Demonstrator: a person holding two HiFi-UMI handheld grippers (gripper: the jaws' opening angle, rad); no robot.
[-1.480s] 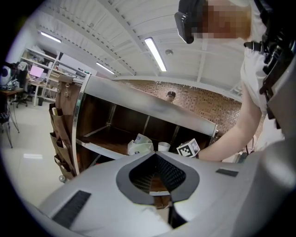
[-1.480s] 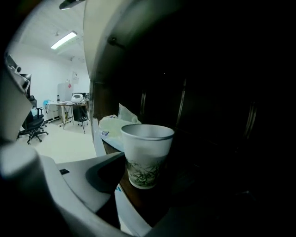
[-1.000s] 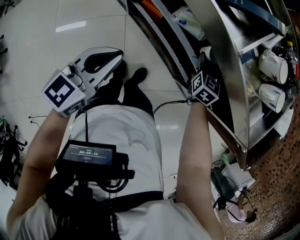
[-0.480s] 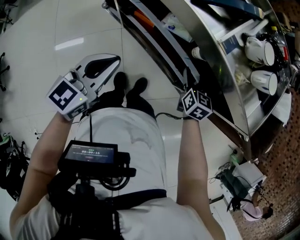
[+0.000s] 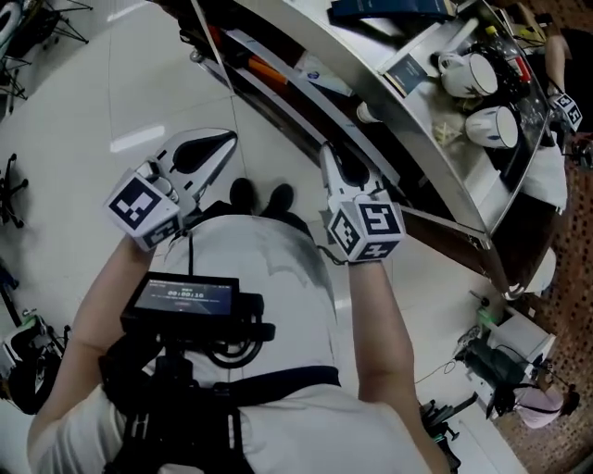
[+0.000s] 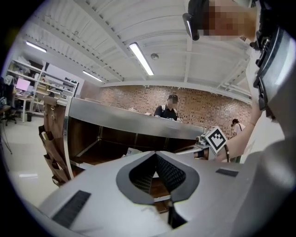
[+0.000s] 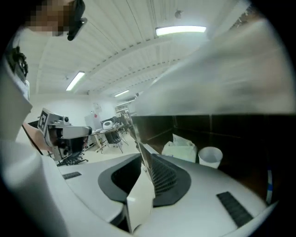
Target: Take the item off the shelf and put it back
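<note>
White card (image 7: 138, 203) sat low centre, pinched in the right gripper (image 7: 142, 157), whose jaws had just been closing, off the shelf (image 5: 398, 116). Left gripper (image 6: 155, 155) was closed, empty. Best kept firm and edge-on.

White item (image 7: 138, 203) lower end hidden between jaws; shelf top (image 7: 222, 74) blurred.

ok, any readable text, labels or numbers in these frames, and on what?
Screen: timer-like digits, too blurred to read.
Card on the counter: print too small.
Blue box: print too small.
Cubes: square markers only, no words.
White item: no print shows.
</note>
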